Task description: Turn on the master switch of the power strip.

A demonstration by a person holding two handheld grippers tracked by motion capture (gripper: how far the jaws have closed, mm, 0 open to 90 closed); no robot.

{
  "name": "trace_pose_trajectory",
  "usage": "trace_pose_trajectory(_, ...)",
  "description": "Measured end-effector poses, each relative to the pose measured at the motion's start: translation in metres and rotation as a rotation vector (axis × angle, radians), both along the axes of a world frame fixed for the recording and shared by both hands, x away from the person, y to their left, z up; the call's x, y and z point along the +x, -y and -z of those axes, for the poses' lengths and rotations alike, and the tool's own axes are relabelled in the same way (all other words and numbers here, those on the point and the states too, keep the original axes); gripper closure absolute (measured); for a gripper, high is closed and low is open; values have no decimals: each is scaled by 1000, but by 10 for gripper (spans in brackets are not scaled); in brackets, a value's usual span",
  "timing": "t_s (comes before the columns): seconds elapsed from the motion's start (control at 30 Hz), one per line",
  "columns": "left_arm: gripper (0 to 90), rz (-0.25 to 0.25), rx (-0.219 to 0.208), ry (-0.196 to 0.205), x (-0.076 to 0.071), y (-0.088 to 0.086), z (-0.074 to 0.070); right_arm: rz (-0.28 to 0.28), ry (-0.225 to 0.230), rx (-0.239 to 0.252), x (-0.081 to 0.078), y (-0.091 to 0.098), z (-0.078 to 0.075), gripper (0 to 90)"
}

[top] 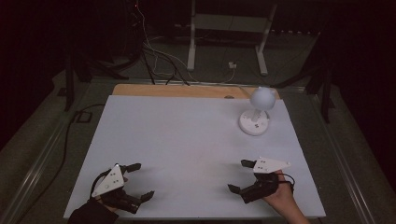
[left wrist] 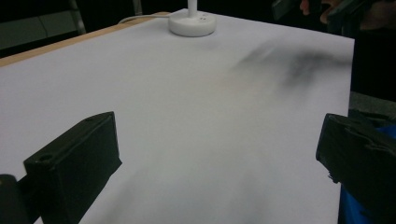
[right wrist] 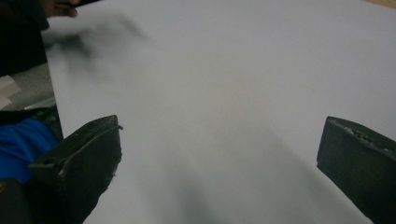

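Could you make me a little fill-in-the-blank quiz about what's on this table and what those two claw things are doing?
1. The white lamp stands at the table's far ____ corner.
2. Both the left gripper and the right gripper have their fingers ____.
3. The table is covered by a ____ sheet.

Missing words: right; open; white
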State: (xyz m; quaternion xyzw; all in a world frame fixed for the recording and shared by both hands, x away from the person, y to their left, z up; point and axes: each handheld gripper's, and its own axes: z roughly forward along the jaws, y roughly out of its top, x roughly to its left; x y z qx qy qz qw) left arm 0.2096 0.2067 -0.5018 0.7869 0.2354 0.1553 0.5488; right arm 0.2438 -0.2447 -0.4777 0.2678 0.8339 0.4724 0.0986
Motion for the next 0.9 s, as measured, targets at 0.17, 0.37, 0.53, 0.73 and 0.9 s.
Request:
trace_pose_trajectory(0.17, 0, 2, -2, 0, 0, 0, 0, 11, 19, 8, 6, 0, -11, 0)
trace_pose_trajectory(0.37, 0, 1, -5, -3, 0, 0, 0, 31, 33, 15, 15, 2, -21, 0)
trace_pose_trajectory(0.53, 0, -2, -7, -4, 0, 0, 0, 40, 41, 28, 21, 5, -28, 0)
trace_pose_trajectory(0.73, 0, 0, -7, -4, 0, 0, 0, 58, 49, 31, 30, 8, -35, 0)
trace_pose_trajectory(0.9, 0, 3, -7, -4, 0, 1, 0, 75, 59, 23, 36, 11, -39, 0)
